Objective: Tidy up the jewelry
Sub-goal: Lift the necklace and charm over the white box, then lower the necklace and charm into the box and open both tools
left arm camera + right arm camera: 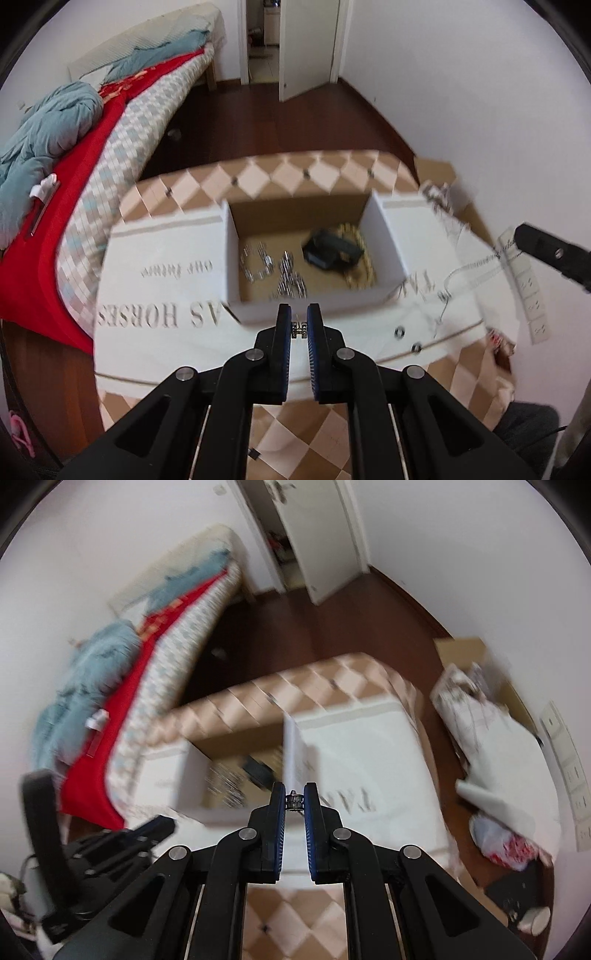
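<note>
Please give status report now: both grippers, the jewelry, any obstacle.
Left gripper shut on silver chain. Right gripper shut on chain's other end. Open box ahead. No obstacle.

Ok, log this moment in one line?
left gripper: shut on chain end | right gripper: shut on chain clasp | box: open, jewelry inside | frames blurred

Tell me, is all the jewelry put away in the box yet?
Not yet. Done: silver pieces, a gold chain and a dark item already lie in the open box. In hand: the left tool pinches a small silver piece, and the right tool pinches one end of a thin chain. Left: both still need dropping in.
</note>
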A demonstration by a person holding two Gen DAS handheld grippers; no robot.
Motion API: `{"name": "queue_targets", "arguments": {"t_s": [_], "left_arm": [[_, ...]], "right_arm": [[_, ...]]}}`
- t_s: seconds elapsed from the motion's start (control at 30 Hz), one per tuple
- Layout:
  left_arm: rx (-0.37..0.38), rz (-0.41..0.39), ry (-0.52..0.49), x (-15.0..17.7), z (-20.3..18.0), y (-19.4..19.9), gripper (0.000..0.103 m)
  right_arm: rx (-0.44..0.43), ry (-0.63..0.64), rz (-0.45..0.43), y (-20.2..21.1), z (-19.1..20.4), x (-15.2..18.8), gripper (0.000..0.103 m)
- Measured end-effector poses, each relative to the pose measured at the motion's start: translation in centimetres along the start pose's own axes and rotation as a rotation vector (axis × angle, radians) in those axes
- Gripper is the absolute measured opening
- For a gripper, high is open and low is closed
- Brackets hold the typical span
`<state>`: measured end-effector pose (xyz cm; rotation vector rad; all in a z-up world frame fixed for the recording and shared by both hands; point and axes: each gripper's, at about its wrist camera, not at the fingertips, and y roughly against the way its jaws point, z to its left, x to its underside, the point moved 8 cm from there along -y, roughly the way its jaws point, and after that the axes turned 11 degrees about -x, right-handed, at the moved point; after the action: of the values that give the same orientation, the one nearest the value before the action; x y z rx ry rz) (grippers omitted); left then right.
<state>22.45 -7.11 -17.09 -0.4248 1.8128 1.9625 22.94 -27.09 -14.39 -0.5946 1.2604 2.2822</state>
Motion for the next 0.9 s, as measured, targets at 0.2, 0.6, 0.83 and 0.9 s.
{"name": "queue_targets", "arguments": {"t_s": [0.2, 0.6, 0.83, 0.9], "left_arm": [[-0.016, -0.048, 0.036, -5.1, 3.0, 0.7, 0.006], [-0.003, 0.066, 0.049, -7.3, 4.5, -6.3, 0.006], [0.070, 0.135, 0.085, -6.6, 4.3, -8.3, 0.010], [0.066, 0.144, 0.105, -6.5, 4.7, -8.4, 0.014]], "right_arm": [[-0.072, 0.087, -0.067, 1.1, 5.5, -6.5, 0.010], [-0.081, 0.095, 0.085, -9.8, 7.0, -9.6, 0.010], [-0.108, 0.072, 0.199, -14.5, 6.9, -8.7, 0.011], [-0.137, 0.030, 0.250, -15.7, 6.7, -8.0, 0.011]]}}
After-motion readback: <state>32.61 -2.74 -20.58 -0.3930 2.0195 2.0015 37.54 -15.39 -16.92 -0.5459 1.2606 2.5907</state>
